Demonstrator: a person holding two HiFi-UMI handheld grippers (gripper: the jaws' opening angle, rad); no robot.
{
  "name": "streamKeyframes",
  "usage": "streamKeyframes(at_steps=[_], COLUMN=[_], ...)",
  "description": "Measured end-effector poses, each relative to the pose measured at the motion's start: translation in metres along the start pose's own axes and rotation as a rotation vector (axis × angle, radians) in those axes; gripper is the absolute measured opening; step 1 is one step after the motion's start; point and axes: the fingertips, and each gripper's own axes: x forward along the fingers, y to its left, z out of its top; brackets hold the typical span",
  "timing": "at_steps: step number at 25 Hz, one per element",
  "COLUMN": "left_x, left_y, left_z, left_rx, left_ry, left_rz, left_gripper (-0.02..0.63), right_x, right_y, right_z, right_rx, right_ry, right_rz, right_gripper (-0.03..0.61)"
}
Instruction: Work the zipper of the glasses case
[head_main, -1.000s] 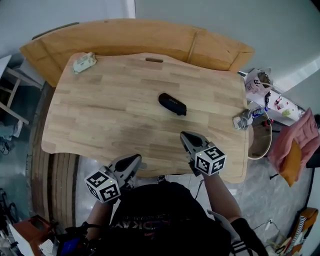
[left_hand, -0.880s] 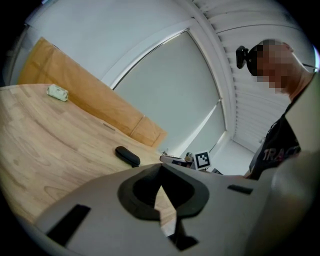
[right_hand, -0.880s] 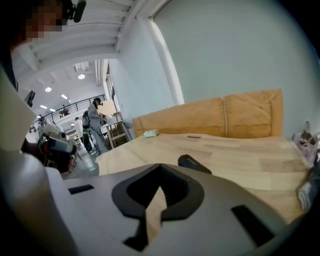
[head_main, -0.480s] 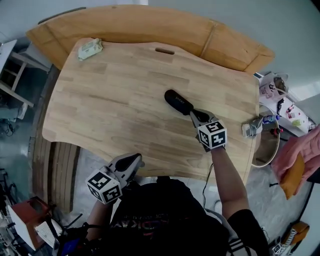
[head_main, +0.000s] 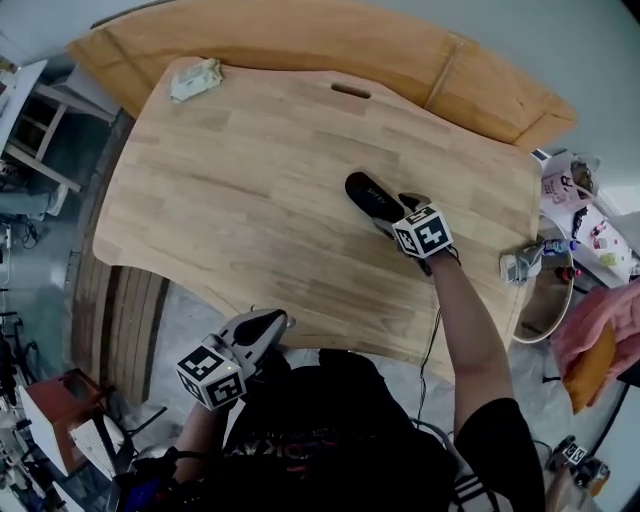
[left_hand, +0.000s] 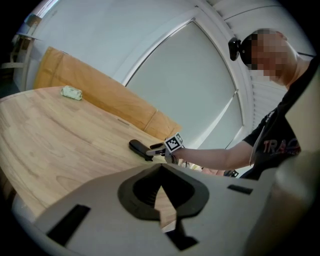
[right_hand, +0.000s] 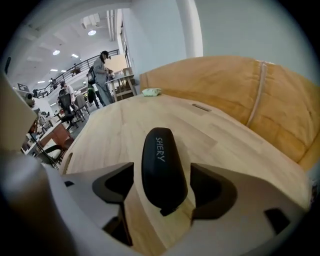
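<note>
A black glasses case (head_main: 370, 196) with white lettering lies on the wooden table (head_main: 230, 200), right of centre. My right gripper (head_main: 396, 212) is down at the case's near end. In the right gripper view the case (right_hand: 161, 160) lies lengthwise between the two jaws of the right gripper (right_hand: 164, 187). These jaws have just been opening, and they stand wide with the pads clear of the case. A small tab (right_hand: 168, 209) sticks out of that near end. My left gripper (head_main: 268, 324) hangs shut and empty off the table's near edge, far from the case (left_hand: 139, 147).
A green and white packet (head_main: 195, 80) lies at the table's far left corner. A curved wooden bench back (head_main: 300, 40) runs behind the table. Small items (head_main: 520, 265) sit at the right edge. A slot (head_main: 351, 91) is cut near the far edge.
My right gripper travelled from the table's near edge out to the case and dropped toward it, and its jaws went from shut to wide open around the case's end. The left gripper barely moved.
</note>
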Motion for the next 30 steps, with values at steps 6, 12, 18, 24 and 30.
streamKeyframes(at_steps=[6, 12, 18, 24, 30], left_x=[-0.01, -0.015, -0.024, -0.031, -0.034], left_y=[0.004, 0.003, 0.004, 0.008, 0.007], left_z=[-0.007, -0.01, -0.01, -0.01, -0.01], left_rx=[-0.045, -0.064, -0.094, -0.097, -0.089], left_ry=[-0.005, 0.001, -0.013, -0.021, -0.037], left_rz=[0.031, 0.047, 0.058, 0.065, 0.042], left_gripper=[0.003, 0.003, 0.003, 0.003, 0.003], right_x=[0.025, 0.04, 0.041, 0.03, 0.006], right_y=[-0.004, -0.003, -0.007, -0.006, 0.008], right_z=[-0.002, -0.01, -0.012, 0.001, 0.029], right_rx=[-0.085, -0.148, -0.184, -0.072, 0.154], right_ry=[0.1, 0.171, 0.191, 0.113, -0.051], right_rz=[0.027, 0.035, -0.003, 0.014, 0.123], right_gripper=[0.359, 0.359, 0.357, 0.344, 0.334])
